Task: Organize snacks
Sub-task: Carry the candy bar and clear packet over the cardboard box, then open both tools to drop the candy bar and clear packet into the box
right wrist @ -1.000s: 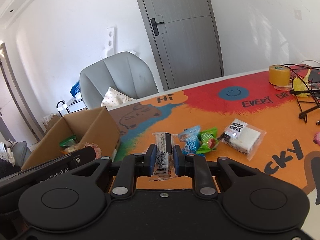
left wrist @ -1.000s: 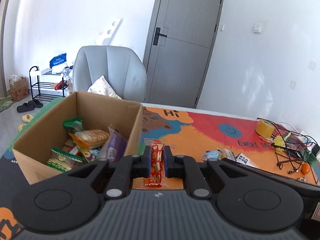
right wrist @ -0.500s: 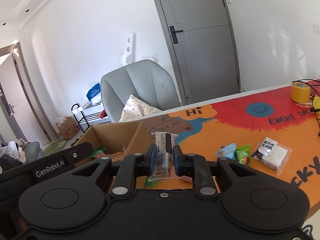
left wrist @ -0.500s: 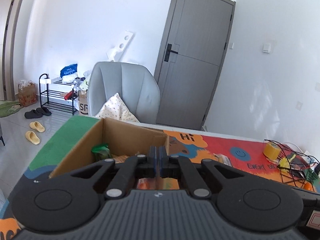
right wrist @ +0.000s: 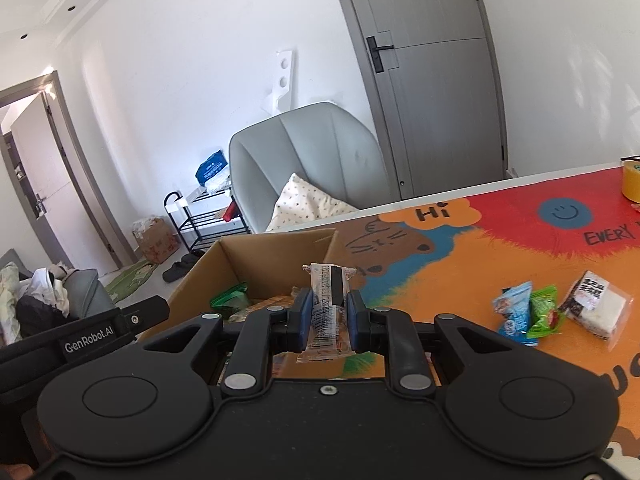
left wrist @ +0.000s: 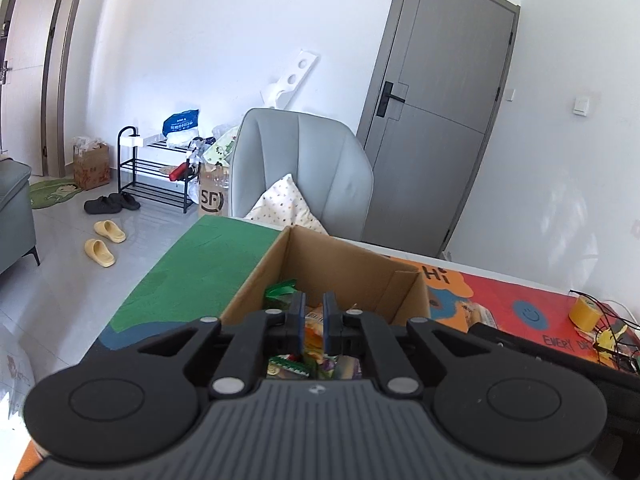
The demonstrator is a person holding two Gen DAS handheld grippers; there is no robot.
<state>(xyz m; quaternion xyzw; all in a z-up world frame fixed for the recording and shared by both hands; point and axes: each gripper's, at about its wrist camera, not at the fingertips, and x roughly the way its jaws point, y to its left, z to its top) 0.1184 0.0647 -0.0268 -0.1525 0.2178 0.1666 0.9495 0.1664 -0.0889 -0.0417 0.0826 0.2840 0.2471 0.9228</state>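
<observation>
- Left wrist view: my left gripper [left wrist: 313, 312] is clenched on a thin orange packet [left wrist: 314, 330], over the near side of the cardboard box [left wrist: 348, 264]. The grip looks shallow, so a tilt could slip it out early.
- Right wrist view: my right gripper [right wrist: 329, 308] grasps a barcode-wrapped bar [right wrist: 326, 312] near the box's right wall [right wrist: 276, 246]. Letting go here risks the bar hitting the rim and landing on the mat [right wrist: 460, 280]. My two grippers are close and could bump.
</observation>
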